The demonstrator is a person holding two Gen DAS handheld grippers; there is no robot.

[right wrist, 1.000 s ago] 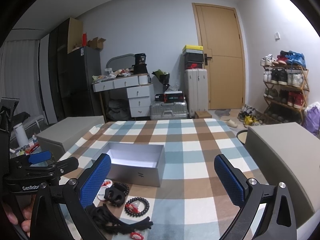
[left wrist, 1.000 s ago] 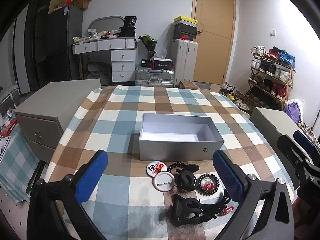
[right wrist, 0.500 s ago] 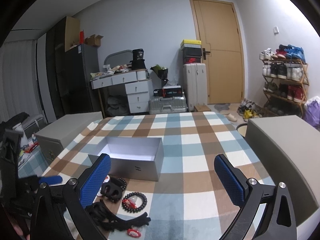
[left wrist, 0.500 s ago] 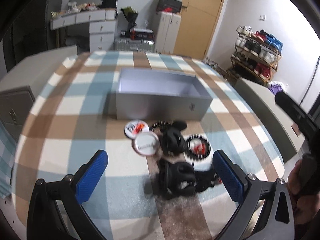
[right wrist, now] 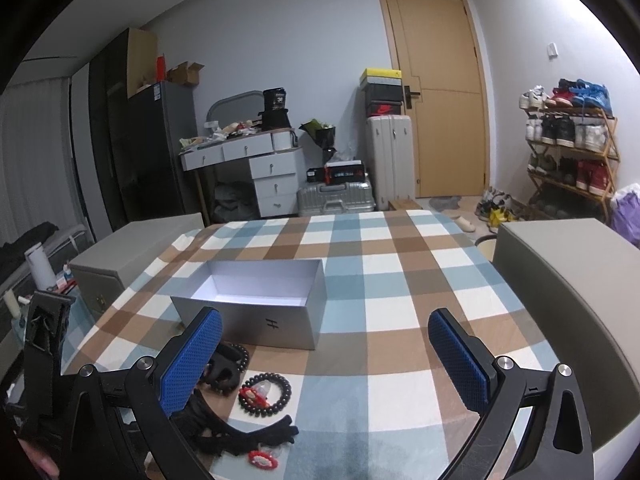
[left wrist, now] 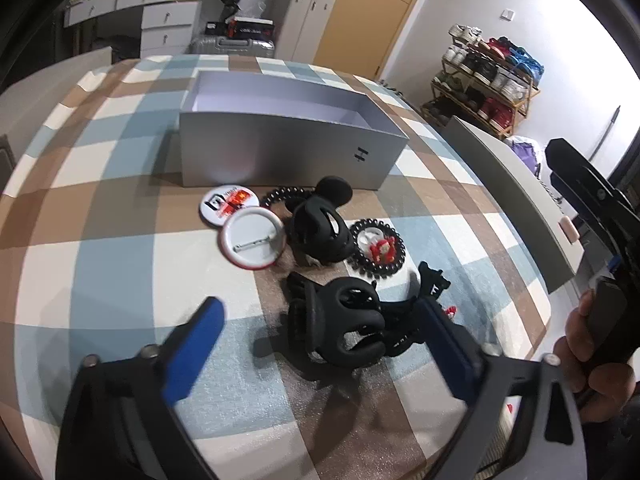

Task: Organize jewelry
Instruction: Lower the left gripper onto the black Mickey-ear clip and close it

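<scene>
the left hand-held gripper (left wrist: 320,344) is closing around a black hair claw (left wrist: 340,328) that lies between its blue pads on the tabletop (left wrist: 100,240), nearer than the grey box (left wrist: 288,148); the pads do not yet press it. the right hand-held gripper (right wrist: 326,354) hangs open and empty, right of the box, with a bead bracelet (right wrist: 265,395) just in front of the box.

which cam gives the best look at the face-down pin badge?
Left wrist view. The face-down pin badge lies unobstructed on the checked cloth, its metal pin and red rim plain. In the right wrist view it is not visible; the right gripper's left finger covers that part of the pile.
</scene>
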